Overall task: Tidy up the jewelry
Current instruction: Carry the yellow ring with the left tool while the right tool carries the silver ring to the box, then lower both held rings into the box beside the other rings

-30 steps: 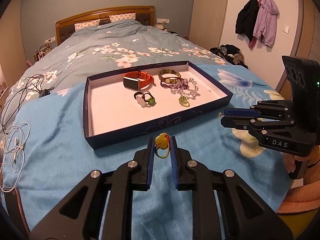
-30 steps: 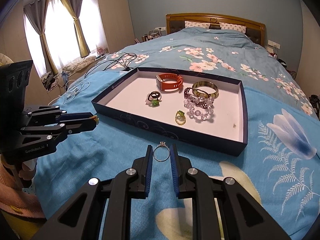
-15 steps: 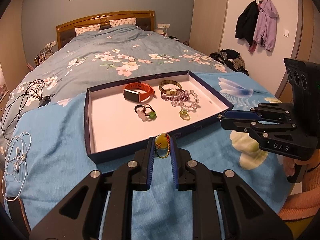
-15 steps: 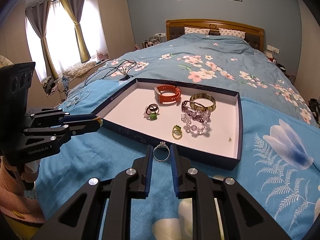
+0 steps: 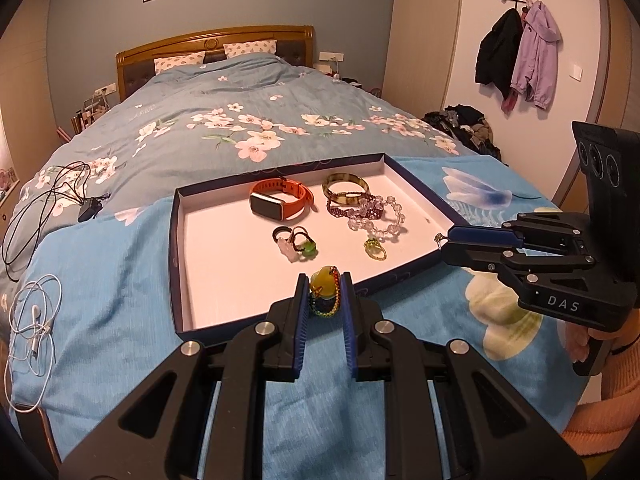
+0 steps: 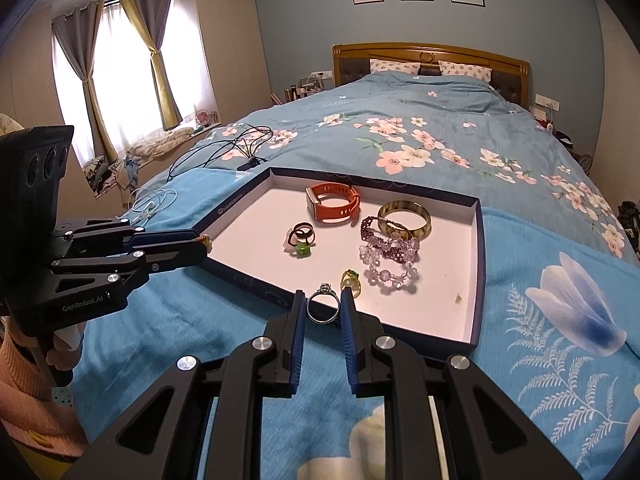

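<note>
"DAS" reads in pale letters on the side of the right gripper (image 5: 440,240), seen from the left wrist; "GenRobot.AI" is printed on the side of the left gripper (image 6: 206,241) in the right wrist view. A small logo sits on the tray's (image 6: 240,200) dark blue left wall, too small to read.

The left gripper (image 5: 325,292) is pinched narrow on a yellow stone charm with a rainbow bead loop (image 5: 326,288), held just over the tray's (image 5: 176,264) near edge. The right gripper (image 6: 323,304) is clamped narrow on a silver ring (image 6: 323,307) with a small clear stone, also at the tray's near edge.

Inside the tray: an orange smartwatch (image 6: 332,206) toward the far edge, a horn-coloured bangle (image 6: 404,218) beside it, a purple bead bracelet (image 6: 380,236) touching a clear bead bracelet (image 6: 390,268), a green stone ring (image 6: 303,249) against a dark ring (image 6: 302,232) mid-tray, and a gold ring with a green stone (image 6: 352,280) just beyond the right gripper's fingers.

On the floral bedspread (image 5: 120,280) left of the tray lie white earphones (image 5: 34,316) and a black cable (image 5: 48,200). Coats (image 5: 520,52) hang on a wall hook
</note>
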### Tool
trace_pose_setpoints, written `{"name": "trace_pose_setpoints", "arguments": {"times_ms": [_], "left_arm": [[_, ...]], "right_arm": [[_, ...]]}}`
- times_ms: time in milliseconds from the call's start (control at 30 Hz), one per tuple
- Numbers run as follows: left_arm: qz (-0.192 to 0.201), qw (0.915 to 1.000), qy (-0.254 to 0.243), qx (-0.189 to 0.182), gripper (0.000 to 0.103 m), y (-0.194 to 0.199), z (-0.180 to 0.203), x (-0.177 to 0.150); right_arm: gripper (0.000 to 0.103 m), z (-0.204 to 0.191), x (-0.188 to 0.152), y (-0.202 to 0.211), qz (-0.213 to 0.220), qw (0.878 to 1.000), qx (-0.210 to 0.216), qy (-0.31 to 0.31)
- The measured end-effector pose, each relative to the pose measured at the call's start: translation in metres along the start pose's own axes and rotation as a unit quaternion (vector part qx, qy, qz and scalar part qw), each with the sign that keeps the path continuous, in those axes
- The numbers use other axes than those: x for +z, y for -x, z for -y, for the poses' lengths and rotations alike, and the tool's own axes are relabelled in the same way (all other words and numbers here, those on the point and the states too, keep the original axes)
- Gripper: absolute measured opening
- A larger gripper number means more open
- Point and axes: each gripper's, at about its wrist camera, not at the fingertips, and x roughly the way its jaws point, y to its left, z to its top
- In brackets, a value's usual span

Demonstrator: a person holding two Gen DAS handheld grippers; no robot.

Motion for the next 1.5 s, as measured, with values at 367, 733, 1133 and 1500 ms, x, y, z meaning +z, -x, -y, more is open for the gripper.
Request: {"name": "trace_pose_setpoints", "arguments": {"times_ms": [367,733,1133,1500], "left_arm": [[0.002,1.0,0.001,0.005,0.016,-0.007,-0.001,0.007],[0.001,1.0,0.005,0.003,0.016,-0.013,-0.002,0.012],[0.001,0.9999,0.01,0.005,0.016,-0.02,-0.006,0.018],[0.005,0.9999,0.003,0.01,0.016,-0.026,-0.003,0.023]], "right_arm": [[0.016,0.004,0.006,-0.003,0.004,1.0,-0.003,0.0],[0.016,0.008,0.014,-0.007,0.007,1.0,-0.005,0.002],[0.016,0.01,0.02,-0.011,0.01,1.0,-0.005,0.001],[0.016,0.013,0.025,-0.016,0.009,1.0,-0.008,0.002]]}}
